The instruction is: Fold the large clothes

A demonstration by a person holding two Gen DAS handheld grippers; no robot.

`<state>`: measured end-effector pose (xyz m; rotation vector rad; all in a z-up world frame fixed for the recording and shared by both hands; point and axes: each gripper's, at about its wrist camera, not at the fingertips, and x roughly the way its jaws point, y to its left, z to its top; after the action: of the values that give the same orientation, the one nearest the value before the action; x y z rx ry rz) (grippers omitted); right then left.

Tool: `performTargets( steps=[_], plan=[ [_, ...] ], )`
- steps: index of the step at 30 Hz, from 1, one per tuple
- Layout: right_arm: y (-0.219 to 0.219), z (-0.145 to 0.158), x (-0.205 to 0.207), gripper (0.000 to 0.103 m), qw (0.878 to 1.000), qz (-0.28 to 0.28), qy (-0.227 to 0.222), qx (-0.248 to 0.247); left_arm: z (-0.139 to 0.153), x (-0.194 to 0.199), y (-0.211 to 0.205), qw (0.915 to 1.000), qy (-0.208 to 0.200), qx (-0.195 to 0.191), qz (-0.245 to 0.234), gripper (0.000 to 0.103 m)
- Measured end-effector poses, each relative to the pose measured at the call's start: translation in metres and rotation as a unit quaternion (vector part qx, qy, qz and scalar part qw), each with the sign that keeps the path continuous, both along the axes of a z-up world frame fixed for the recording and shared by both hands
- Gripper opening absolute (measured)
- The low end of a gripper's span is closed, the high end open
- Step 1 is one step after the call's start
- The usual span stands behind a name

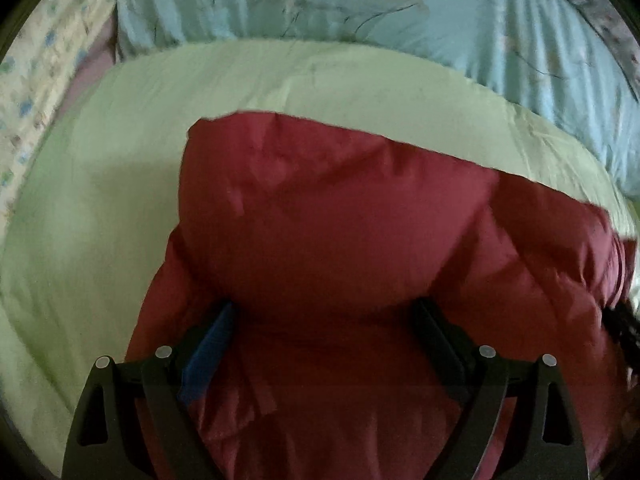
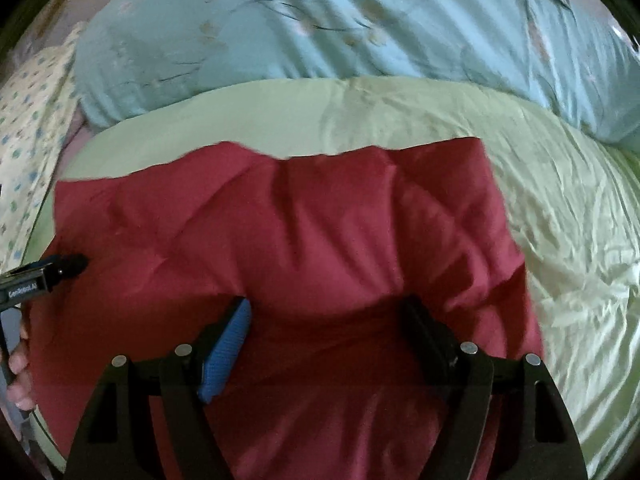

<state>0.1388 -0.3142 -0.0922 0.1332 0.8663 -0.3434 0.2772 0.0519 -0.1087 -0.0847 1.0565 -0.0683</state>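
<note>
A dark red padded garment [image 1: 340,220] lies on a pale green sheet [image 1: 100,200]. In the left wrist view my left gripper [image 1: 325,310] has its jaws wide, clamped on a thick puffy fold that swells out past the hidden fingertips. The right wrist view shows the same garment [image 2: 300,232]. My right gripper [image 2: 326,306] also stands wide and pinches a bulging fold of it, creases running out from the grip. The left gripper [image 2: 68,266] shows at that view's left edge, over the garment's left side, with a hand [image 2: 20,360] behind it.
A light blue floral quilt [image 2: 360,32] is bunched along the far side of the bed. A cream patterned pillow [image 1: 36,80] lies at the far left. Wrinkled green sheet [image 2: 568,220] spreads to the garment's right. Something dark and fuzzy [image 1: 624,328] shows at the garment's right edge.
</note>
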Motion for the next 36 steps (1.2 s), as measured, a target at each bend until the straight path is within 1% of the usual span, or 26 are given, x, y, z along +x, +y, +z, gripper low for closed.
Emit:
performTargets(
  steps=[2, 4, 6, 9, 11, 12, 15, 17, 19, 20, 22, 23, 25, 26, 28, 31, 33, 36],
  plan=[
    [-0.019, -0.006, 0.000, 0.078, 0.999, -0.013, -0.009, 0.046, -0.006, 0.010, 0.001, 0.9999, 0.007, -0.007, 0.004, 0.095],
    [-0.031, -0.008, 0.002, 0.078, 0.997, -0.020, -0.016, 0.075, -0.012, 0.022, -0.002, 0.9999, 0.013, -0.003, 0.006, 0.098],
    [-0.033, -0.009, 0.003, 0.078, 0.996, -0.023, -0.016, 0.081, -0.016, 0.028, -0.004, 0.9999, 0.014, -0.001, 0.006, 0.099],
    [-0.029, -0.011, 0.004, 0.078, 0.997, -0.027, -0.015, 0.073, -0.020, 0.035, -0.002, 0.9997, 0.016, -0.014, 0.010, 0.099],
    [-0.028, -0.013, 0.004, 0.078, 0.997, -0.028, -0.016, 0.071, -0.019, 0.033, -0.001, 0.9996, 0.013, -0.019, 0.013, 0.099],
    [-0.028, -0.014, 0.004, 0.078, 0.997, -0.028, -0.016, 0.071, -0.016, 0.030, -0.001, 0.9996, 0.008, -0.024, 0.014, 0.097],
    [-0.028, -0.015, 0.004, 0.078, 0.997, -0.026, -0.015, 0.068, -0.005, 0.008, 0.002, 0.9992, -0.004, -0.038, 0.010, 0.089],
    [-0.028, -0.015, 0.005, 0.078, 0.997, -0.026, -0.013, 0.065, 0.012, -0.019, 0.000, 0.9976, -0.029, -0.063, -0.010, 0.089],
    [-0.028, -0.016, 0.007, 0.078, 0.998, -0.027, -0.009, 0.061, 0.026, -0.050, -0.006, 0.9957, -0.050, -0.070, -0.034, 0.089],
    [-0.027, -0.016, 0.007, 0.078, 0.998, -0.027, -0.008, 0.059, 0.029, -0.062, -0.009, 0.9951, -0.055, -0.071, -0.042, 0.089],
    [-0.027, -0.016, 0.007, 0.079, 0.998, -0.027, -0.008, 0.057, 0.036, -0.094, -0.015, 0.9916, -0.061, -0.089, -0.071, 0.089],
    [-0.027, -0.016, 0.006, 0.079, 0.998, -0.027, -0.009, 0.057, 0.037, -0.106, -0.015, 0.9909, -0.062, -0.091, -0.078, 0.089],
    [-0.027, -0.016, 0.005, 0.079, 0.998, -0.026, -0.011, 0.056, 0.033, -0.131, -0.021, 0.9912, -0.060, -0.074, -0.093, 0.089],
    [-0.026, -0.016, 0.005, 0.079, 0.998, -0.026, -0.012, 0.055, 0.032, -0.140, -0.017, 0.9918, -0.056, -0.067, -0.094, 0.089],
    [-0.024, -0.016, 0.004, 0.078, 0.998, -0.026, -0.012, 0.051, 0.021, -0.150, -0.020, 0.9939, -0.048, -0.039, -0.091, 0.089],
    [-0.023, -0.013, 0.003, 0.078, 0.998, -0.025, -0.016, 0.050, 0.007, -0.151, -0.028, 0.9949, -0.046, 0.000, -0.090, 0.093],
    [-0.018, -0.004, -0.005, 0.078, 0.998, -0.023, -0.028, 0.049, 0.000, -0.150, -0.036, 0.9948, -0.045, 0.013, -0.090, 0.095],
    [-0.001, 0.014, -0.030, 0.080, 0.997, -0.024, -0.055, 0.038, -0.003, -0.151, -0.040, 0.9949, -0.050, 0.015, -0.086, 0.095]
  ],
)
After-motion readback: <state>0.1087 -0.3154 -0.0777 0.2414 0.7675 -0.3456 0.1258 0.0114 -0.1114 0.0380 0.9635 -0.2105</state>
